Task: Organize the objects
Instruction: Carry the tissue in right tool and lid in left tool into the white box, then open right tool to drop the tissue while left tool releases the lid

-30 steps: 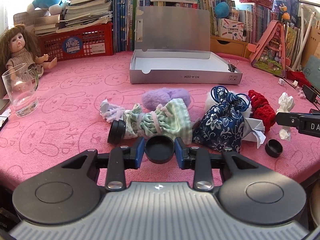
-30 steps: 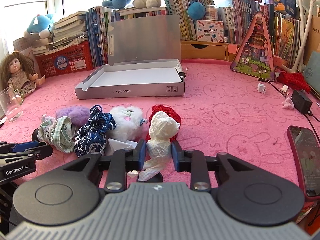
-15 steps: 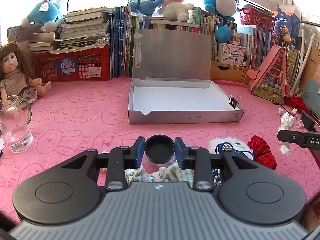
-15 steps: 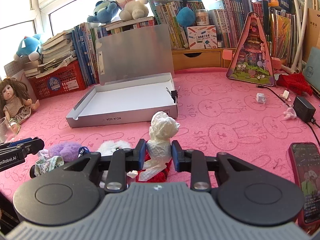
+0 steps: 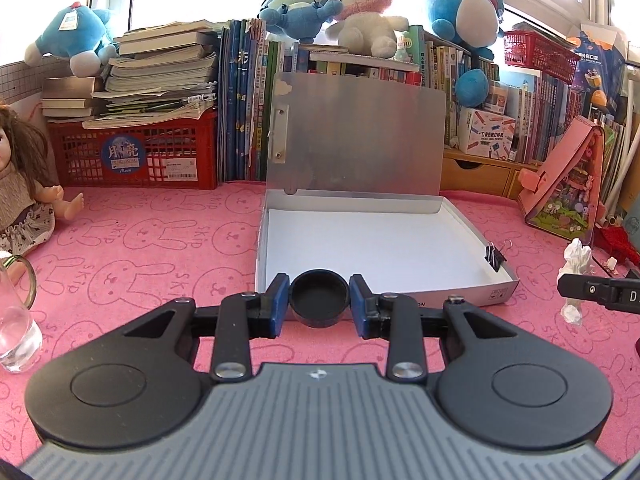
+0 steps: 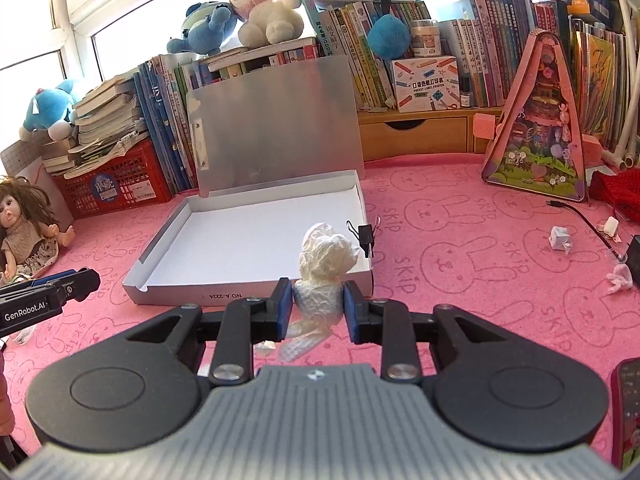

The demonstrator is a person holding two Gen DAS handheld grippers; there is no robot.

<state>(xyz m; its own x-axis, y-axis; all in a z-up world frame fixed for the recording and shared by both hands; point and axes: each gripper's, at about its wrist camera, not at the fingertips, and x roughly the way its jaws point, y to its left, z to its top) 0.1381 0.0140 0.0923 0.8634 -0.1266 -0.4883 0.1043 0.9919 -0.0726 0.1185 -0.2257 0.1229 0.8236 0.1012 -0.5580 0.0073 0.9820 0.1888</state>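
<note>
Two tools are ours to report. The left tool [image 5: 319, 299] is clenched on a black cap [image 5: 319, 298], held just before the near wall of the open box [image 5: 460, 302]. The right tool [image 6: 316, 305] grips a crumpled white tissue [image 6: 326, 264] by its lower part, near the box's [image 6: 248, 298] front right corner; whether the wad hangs over the box floor or short of it we cannot tell.

Much is cut off. Each tool's body fills the lower half of its view and hides the table beneath. Only the head and one side of the doll [image 6: 28, 232] show at the left edge, and the glass [image 5: 14, 320] is clipped there too. A phone [image 6: 626, 412] is sliced by the right border. The print on the box front reads upside down and is partly covered.

The table [image 5: 152, 248] wears a pink cloth with rabbit outlines. The box floor is white, its silver lid [image 5: 360, 136] upright, and a black binder clip [image 5: 494, 256] sits on its right wall. Behind stand rows of books [image 6: 360, 48], a red crate [image 5: 136, 156], plush toys [image 5: 360, 8] and bright windows.
</note>
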